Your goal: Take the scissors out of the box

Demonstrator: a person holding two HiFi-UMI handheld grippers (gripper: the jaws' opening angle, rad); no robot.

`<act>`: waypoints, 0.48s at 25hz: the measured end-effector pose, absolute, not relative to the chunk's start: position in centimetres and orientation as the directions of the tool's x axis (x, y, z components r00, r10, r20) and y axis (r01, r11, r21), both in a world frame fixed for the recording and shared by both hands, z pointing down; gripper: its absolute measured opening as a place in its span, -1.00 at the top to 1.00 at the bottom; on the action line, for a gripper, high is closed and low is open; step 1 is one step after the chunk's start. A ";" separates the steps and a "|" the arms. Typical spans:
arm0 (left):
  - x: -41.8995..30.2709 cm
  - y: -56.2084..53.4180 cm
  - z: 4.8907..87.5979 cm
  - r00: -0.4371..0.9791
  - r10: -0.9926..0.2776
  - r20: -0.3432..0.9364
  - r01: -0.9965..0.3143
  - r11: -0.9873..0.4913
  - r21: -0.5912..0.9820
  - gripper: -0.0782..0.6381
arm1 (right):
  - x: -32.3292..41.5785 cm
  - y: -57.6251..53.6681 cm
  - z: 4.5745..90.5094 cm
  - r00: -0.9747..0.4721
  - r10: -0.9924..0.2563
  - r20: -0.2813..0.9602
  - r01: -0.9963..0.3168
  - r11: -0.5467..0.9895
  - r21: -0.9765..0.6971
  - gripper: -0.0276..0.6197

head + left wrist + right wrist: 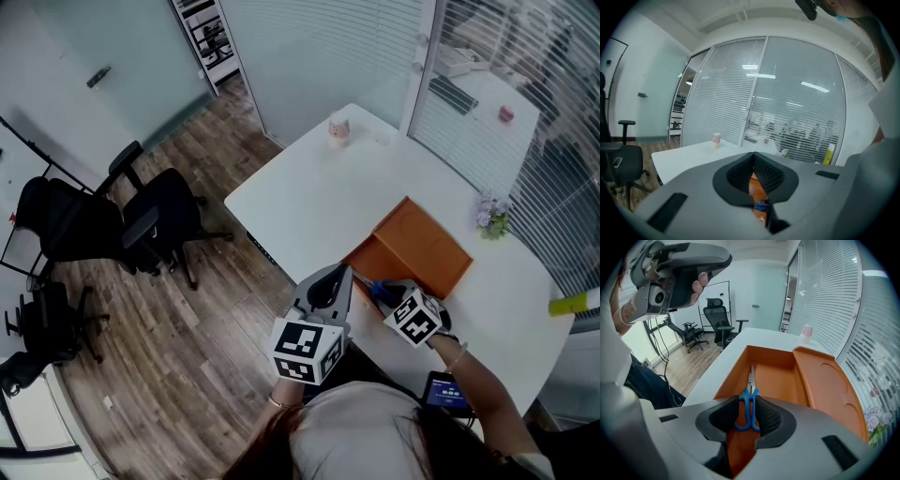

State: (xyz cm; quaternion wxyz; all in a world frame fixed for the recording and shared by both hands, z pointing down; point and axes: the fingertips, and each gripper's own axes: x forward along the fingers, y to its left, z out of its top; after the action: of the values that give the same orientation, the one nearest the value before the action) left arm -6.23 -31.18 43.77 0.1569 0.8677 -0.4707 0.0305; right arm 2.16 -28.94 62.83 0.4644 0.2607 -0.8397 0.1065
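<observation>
Scissors (pixel 749 397) lie flat on the floor of the orange box (pixel 777 358), blades toward its far wall and blue handles nearest the right tool (pixel 748 415). Nothing of the task is done yet: they are not lifted. The right tool tips down into the box with its jaws spread wide, one pad on each side of the handles. The pads look just beside the loops rather than pressing them, so I judge it released and placed for the grasp. What is left is the clench, the lift over the wall and the set-down outside. The left tool (pixel 753 174) is clenched on nothing, its pads meeting at the tips, and hangs roughly level just beside the box.

The lid (pixel 830 389) is thrown back to the right in the right gripper view, so straight up is free. The scissors lie closer to the left wall than to the lid side, and a sideways drag would likely catch that wall. The box sits near the near edge of the counter (pixel 309 202). A wide bare stretch runs beyond it toward a small cup (pixel 338 129). In the head view the two tools are close together, so the left one could crowd the lift.
</observation>
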 end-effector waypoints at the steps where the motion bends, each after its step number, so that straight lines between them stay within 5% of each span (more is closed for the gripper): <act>1: -6.2 -31.2 43.8 0.556 -0.806 0.202 -0.826 -0.509 0.244 0.73 | 2.1 -28.9 62.9 -0.429 -0.334 0.839 -0.537 0.842 0.061 0.50; 12: -6.4 -31.7 44.7 0.561 -0.797 0.223 -0.823 -0.507 0.256 0.73 | 2.5 -29.3 63.7 -0.387 -0.298 0.873 -0.560 0.828 0.034 0.50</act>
State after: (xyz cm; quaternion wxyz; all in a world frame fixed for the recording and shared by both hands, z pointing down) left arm -6.43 -31.69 44.72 0.1684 0.8673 -0.4669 0.0382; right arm 2.45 -29.27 63.74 0.4881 0.2609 -0.8219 0.1345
